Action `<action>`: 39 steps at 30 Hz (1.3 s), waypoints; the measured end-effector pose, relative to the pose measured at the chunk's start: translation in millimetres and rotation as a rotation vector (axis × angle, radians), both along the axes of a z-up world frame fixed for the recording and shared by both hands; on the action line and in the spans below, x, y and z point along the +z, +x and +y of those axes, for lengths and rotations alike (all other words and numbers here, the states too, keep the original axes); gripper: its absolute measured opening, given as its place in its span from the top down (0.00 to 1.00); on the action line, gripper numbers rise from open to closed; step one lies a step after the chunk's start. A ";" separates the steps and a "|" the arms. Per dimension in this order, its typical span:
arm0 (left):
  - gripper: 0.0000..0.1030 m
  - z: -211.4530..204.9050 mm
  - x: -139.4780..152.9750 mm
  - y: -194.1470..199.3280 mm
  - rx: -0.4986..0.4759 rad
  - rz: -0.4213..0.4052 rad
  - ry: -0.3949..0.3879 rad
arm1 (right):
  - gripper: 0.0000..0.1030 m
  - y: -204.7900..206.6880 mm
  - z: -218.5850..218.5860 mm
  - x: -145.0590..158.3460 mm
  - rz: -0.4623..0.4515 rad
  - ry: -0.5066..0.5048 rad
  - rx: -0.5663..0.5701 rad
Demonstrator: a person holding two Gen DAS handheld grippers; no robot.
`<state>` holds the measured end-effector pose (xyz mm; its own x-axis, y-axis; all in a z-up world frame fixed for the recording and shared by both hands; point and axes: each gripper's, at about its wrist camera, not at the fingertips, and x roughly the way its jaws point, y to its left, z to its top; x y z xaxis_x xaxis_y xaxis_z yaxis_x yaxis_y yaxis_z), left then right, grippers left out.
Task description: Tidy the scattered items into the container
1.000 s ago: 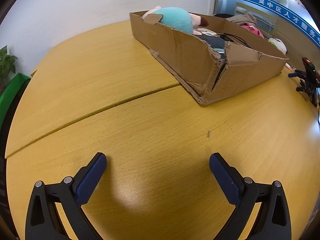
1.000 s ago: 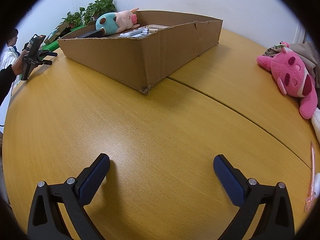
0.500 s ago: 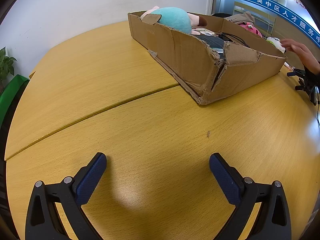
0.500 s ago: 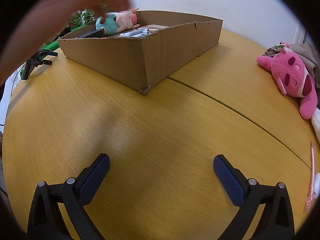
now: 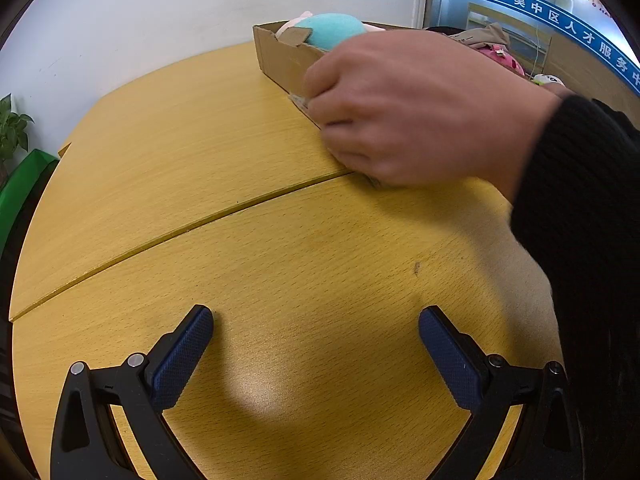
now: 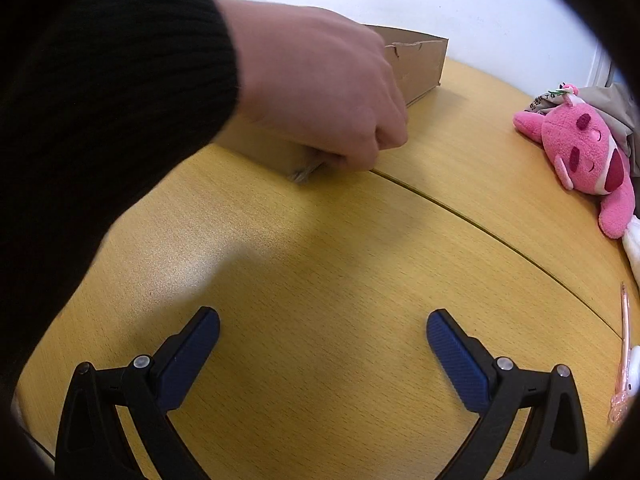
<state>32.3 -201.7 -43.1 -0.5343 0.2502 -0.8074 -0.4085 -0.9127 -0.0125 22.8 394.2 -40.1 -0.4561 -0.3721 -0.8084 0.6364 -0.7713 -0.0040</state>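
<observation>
A brown cardboard box point(image 5: 280, 60) stands on the yellow wooden table point(image 5: 200, 152); a teal plush point(image 5: 332, 30) lies inside it. A bare hand point(image 5: 408, 108) with a black sleeve grips the box's near corner and hides most of it. In the right wrist view the hand point(image 6: 316, 100) covers the box point(image 6: 416, 64) too. A pink plush point(image 6: 580, 152) lies on the table at the right. A pink pen point(image 6: 622, 344) lies at the right edge. My left gripper point(image 5: 316, 332) is open and empty over bare table. My right gripper point(image 6: 324, 332) is open and empty.
A seam point(image 5: 200, 220) runs across the table between the grippers and the box. A green plant point(image 5: 12, 132) stands off the table's left side. Grey cloth point(image 6: 616, 100) lies behind the pink plush. A white item point(image 6: 632, 240) lies below the plush.
A hand in a black sleeve has reached in front of both cameras and taken hold of the box's near corner. Both grippers stay still and open.
</observation>
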 end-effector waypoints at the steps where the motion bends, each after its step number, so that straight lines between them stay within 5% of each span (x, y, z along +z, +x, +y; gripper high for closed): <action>1: 0.00 -0.1 0.1 -0.1 0.000 0.000 0.000 | 0.00 0.0 0.0 0.0 0.000 0.000 0.000; 39: 0.00 1.0 1.0 -5.0 0.002 0.000 0.000 | 0.00 -3.9 0.5 -0.8 -0.001 0.000 0.002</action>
<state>27.3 -200.7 -42.1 -0.5349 0.2493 -0.8073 -0.4070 -0.9133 -0.0123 18.9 394.7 -40.9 -0.4548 -0.3730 -0.8087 0.6382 -0.7699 -0.0038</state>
